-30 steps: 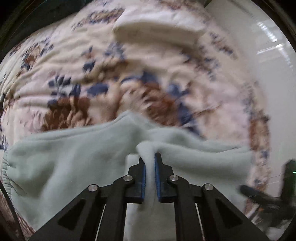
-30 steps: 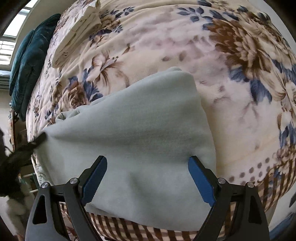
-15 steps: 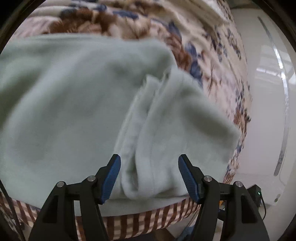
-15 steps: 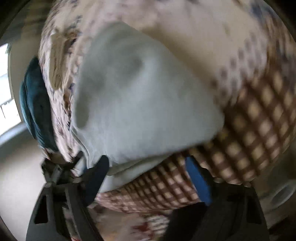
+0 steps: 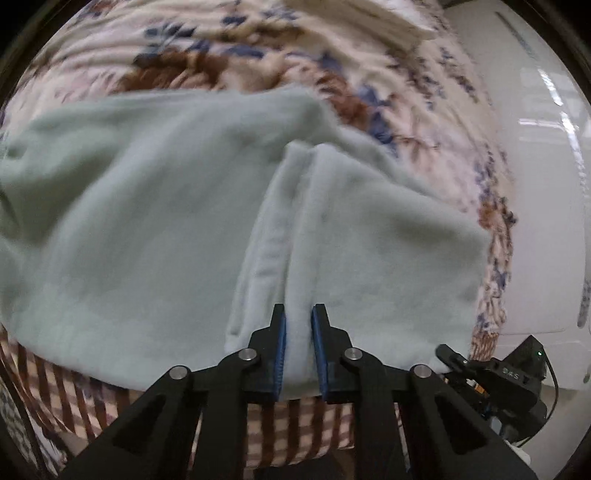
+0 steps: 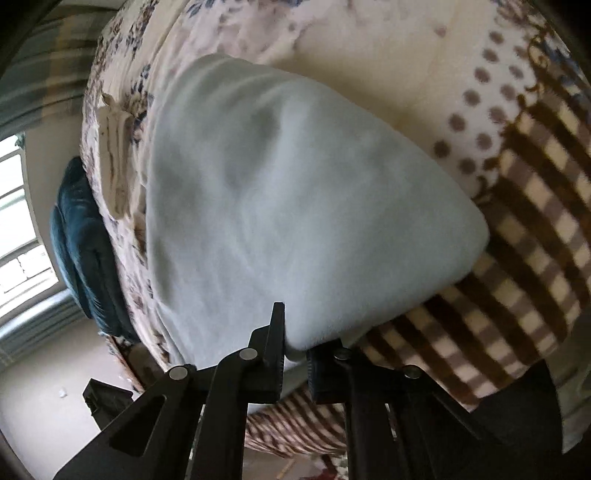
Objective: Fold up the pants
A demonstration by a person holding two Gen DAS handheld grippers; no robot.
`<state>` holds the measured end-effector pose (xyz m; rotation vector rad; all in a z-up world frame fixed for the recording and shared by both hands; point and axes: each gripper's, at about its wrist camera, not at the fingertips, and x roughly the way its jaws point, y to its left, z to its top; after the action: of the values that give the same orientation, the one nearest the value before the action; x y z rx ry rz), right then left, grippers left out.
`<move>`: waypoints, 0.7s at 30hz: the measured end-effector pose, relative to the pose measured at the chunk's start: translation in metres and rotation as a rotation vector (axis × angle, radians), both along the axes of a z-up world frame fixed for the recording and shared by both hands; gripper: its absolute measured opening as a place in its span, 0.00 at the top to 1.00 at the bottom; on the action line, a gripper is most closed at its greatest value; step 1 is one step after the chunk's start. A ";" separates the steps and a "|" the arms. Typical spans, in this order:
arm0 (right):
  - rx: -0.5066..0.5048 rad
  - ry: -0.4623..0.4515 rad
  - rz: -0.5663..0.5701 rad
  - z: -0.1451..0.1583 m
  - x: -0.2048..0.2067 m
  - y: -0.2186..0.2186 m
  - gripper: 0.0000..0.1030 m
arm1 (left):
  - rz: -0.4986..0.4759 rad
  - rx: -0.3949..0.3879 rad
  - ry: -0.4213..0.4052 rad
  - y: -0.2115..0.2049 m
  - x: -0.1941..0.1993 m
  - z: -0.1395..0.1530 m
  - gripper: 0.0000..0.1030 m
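The left gripper [image 5: 297,317] pinches a ridge of the pants [image 5: 155,206]; the right gripper [image 6: 295,332] is closing on their edge, cloth between its jaws.

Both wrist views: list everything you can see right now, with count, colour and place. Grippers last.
pants: one, pale green fleece, lying partly folded at the near edge of the bed.
blanket: one, cream with brown and blue flowers and a brown checked border, covering the bed under the pants.
folded cloth: one, cream, on the far part of the blanket.
cushion: one, dark teal, at the far end of the bed near the window.
window: one, bright, at the left of the right wrist view.
left gripper: black with blue pads, shut on a ridge of the pants.
right gripper: black, closing, pinching the pants' near edge.
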<state>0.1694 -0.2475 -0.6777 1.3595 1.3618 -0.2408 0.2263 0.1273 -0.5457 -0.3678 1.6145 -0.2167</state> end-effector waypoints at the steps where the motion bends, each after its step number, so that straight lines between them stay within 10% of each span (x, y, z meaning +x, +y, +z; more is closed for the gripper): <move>1: 0.008 0.003 0.020 -0.004 0.001 0.001 0.89 | -0.002 0.017 0.013 0.000 0.000 -0.007 0.88; 5: 0.020 0.035 0.071 -0.015 0.010 0.002 0.80 | 0.030 -0.020 0.050 0.007 0.004 -0.021 0.81; 9: 0.058 0.026 0.070 -0.019 0.004 0.007 0.57 | 0.090 -0.156 0.027 0.011 0.014 -0.028 0.31; 16: 0.086 0.049 0.084 -0.031 -0.004 0.020 0.55 | 0.031 -0.105 0.058 -0.012 0.031 -0.062 0.31; 18: 0.074 0.043 0.097 -0.030 0.000 0.021 0.55 | 0.002 -0.073 0.015 -0.018 0.028 -0.052 0.64; 21: 0.038 0.033 0.125 -0.025 0.003 0.023 0.55 | -0.002 -0.063 -0.039 -0.015 0.015 -0.027 0.85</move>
<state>0.1721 -0.2245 -0.7024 1.3016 1.4797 -0.1547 0.2413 0.1126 -0.5731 -0.4083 1.5721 -0.2750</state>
